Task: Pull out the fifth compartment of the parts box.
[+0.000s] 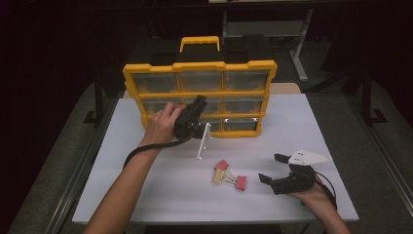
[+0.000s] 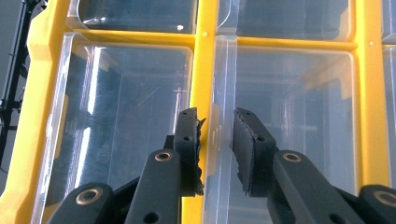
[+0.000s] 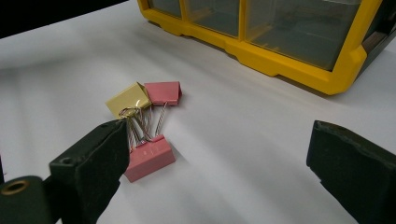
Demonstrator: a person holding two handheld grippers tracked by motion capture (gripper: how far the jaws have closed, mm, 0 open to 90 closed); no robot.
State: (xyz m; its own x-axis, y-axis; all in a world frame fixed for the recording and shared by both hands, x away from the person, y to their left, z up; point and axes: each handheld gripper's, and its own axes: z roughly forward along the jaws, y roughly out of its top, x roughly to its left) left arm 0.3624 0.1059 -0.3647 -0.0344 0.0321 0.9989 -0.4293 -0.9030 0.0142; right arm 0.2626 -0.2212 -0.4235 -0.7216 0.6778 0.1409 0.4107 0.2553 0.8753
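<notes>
A yellow organizer (image 1: 199, 67) with clear drawers stands upright at the back of the white table (image 1: 292, 122). My left gripper (image 1: 198, 103) is held against its middle row. In the left gripper view, this gripper (image 2: 217, 116) has its jaws a narrow gap apart; the left edge of a clear drawer (image 2: 289, 93) lies between them, beside the yellow divider (image 2: 205, 70). Whether the pads touch it is unclear. My right gripper (image 1: 269, 167) rests low at the front right, jaws wide apart with nothing between them. Three binder clips (image 1: 229, 176) lie just left of it.
The right gripper view looks past its own gripper (image 3: 219, 135) at the clips: a pink clip (image 3: 150, 156) nearest, then a yellow clip (image 3: 128, 99) and another pink clip (image 3: 163, 92), wire handles tangled together. The organizer's lower corner (image 3: 336, 79) lies beyond them.
</notes>
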